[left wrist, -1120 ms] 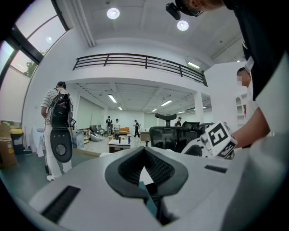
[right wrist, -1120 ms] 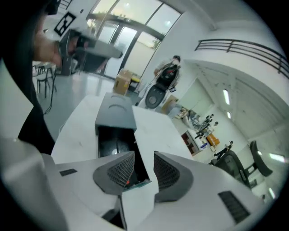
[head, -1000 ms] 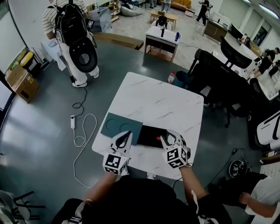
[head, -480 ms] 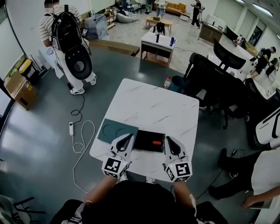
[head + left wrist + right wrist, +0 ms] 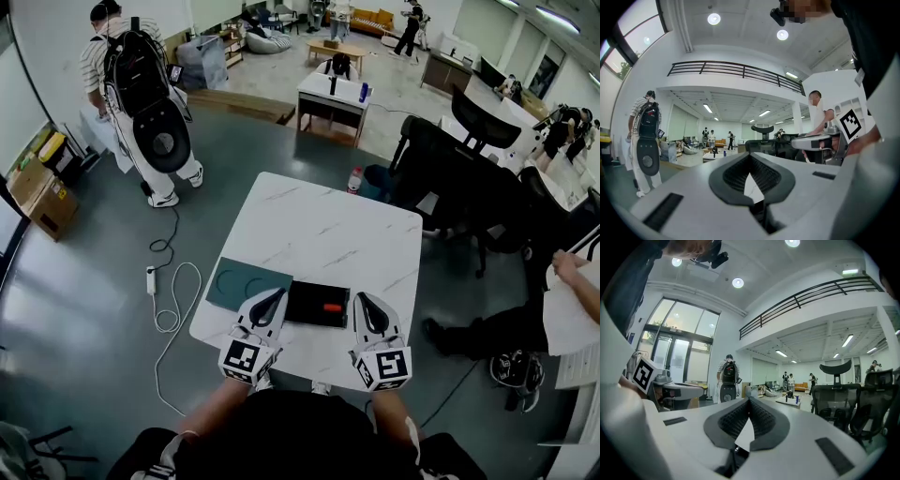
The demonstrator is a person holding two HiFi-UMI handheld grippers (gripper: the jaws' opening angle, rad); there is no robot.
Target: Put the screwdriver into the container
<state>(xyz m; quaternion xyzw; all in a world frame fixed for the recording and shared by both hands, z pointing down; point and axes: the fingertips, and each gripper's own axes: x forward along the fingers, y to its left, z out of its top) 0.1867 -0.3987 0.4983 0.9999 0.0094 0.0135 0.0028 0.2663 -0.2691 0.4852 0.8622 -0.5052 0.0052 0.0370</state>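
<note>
A black open container (image 5: 314, 303) sits near the front edge of the white marble table (image 5: 328, 230). A small red-orange screwdriver (image 5: 332, 307) lies inside it. My left gripper (image 5: 273, 294) hovers just left of the container, over the edge of a dark teal flat panel (image 5: 244, 281). It is shut with nothing in it, and its pads meet at the tips (image 5: 750, 158). My right gripper (image 5: 361, 299) hovers just right of the container, also shut and empty (image 5: 750, 402). Both point level, away from me across the table.
Black office chairs (image 5: 459, 164) stand to the right of the table. A bottle (image 5: 354, 179) stands on the floor beyond it, and a cable with a power strip (image 5: 152, 279) lies at the left. A person with a backpack (image 5: 141, 75) stands far left; another sits at the right (image 5: 567, 314).
The right gripper, open and tilted over the container a second ago, has drawn back to the right, levelled and shut. The screwdriver now shows lying in the container. The left gripper shifted slightly.
</note>
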